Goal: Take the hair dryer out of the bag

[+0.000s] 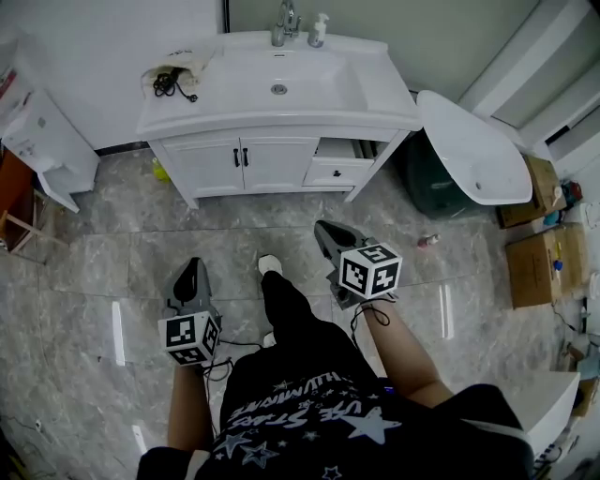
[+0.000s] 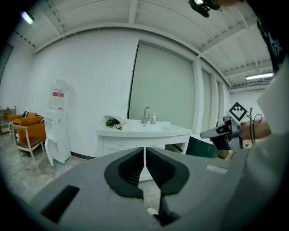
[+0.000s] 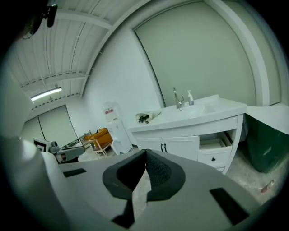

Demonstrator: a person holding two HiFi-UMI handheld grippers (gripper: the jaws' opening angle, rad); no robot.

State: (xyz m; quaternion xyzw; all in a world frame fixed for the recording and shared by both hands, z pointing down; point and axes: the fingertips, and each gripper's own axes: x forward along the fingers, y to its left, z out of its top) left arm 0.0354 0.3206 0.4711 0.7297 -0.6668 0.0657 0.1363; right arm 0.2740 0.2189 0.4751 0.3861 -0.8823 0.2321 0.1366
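Note:
A pale bag with a black cord and the dark hair dryer showing at its mouth lies on the left end of the white vanity top. It also shows in the left gripper view as the bag and in the right gripper view as the bag. My left gripper hangs over the floor well short of the vanity, shut and empty; its jaws meet. My right gripper is also shut and empty, a little nearer the cabinet, with its pads together.
The vanity has a sink, a faucet, a soap bottle and an open drawer at the right. A water dispenser stands at the left, a dark bin under a white oval lid and cardboard boxes at the right.

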